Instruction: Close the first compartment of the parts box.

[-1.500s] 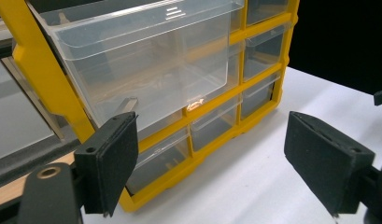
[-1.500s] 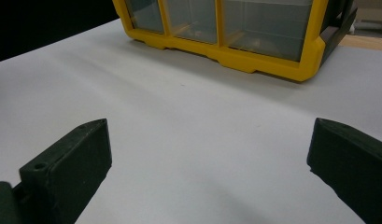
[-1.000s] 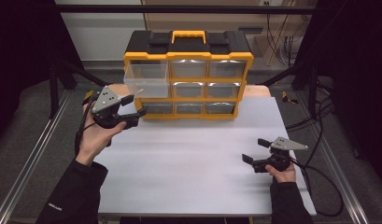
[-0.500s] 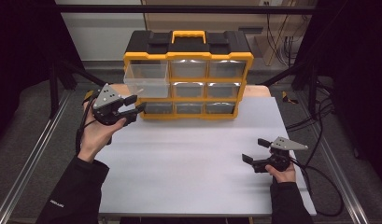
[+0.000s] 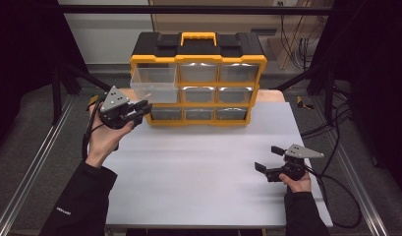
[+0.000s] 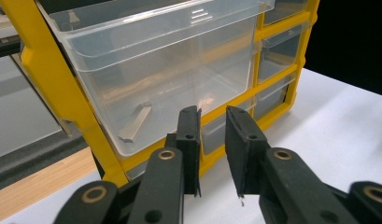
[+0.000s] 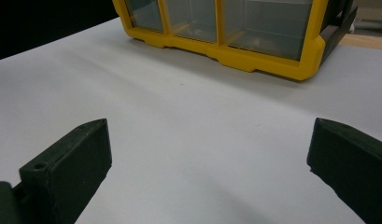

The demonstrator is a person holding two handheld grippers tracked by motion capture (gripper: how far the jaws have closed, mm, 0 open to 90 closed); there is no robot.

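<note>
Drawer (image 5: 155, 83), clear plastic, top-left slot of the organiser: pulled partway out of its frame so that it overhangs the row below, with the left claw just beside its front lower corner. In the left gripper view the drawer (image 6: 165, 70) shows a small flat grey piece (image 6: 135, 122) lying on its floor.

Counter (image 5: 203, 182): white sheet, bare across its middle, carrying the organiser at its far edge.

Organiser (image 5: 198, 78): yellow frame, black top with a yellow handle, three rows of three clear drawers; the other eight sit flush. Its lower front edge shows in the right gripper view (image 7: 235, 53).

Left claw (image 5: 142, 110): held in the person's left hand, raised off the counter at the organiser's left front, pointing at the lower drawers. Its jaws have just been closing and stand narrow, a slim gap between the pads, nothing between them (image 6: 212, 140).

Right claw (image 5: 267, 158): held in the right hand low over the counter's near right part, well apart from the organiser, pointing left across the sheet. Jaws wide, nothing between them but bare counter (image 7: 207, 154).
</note>
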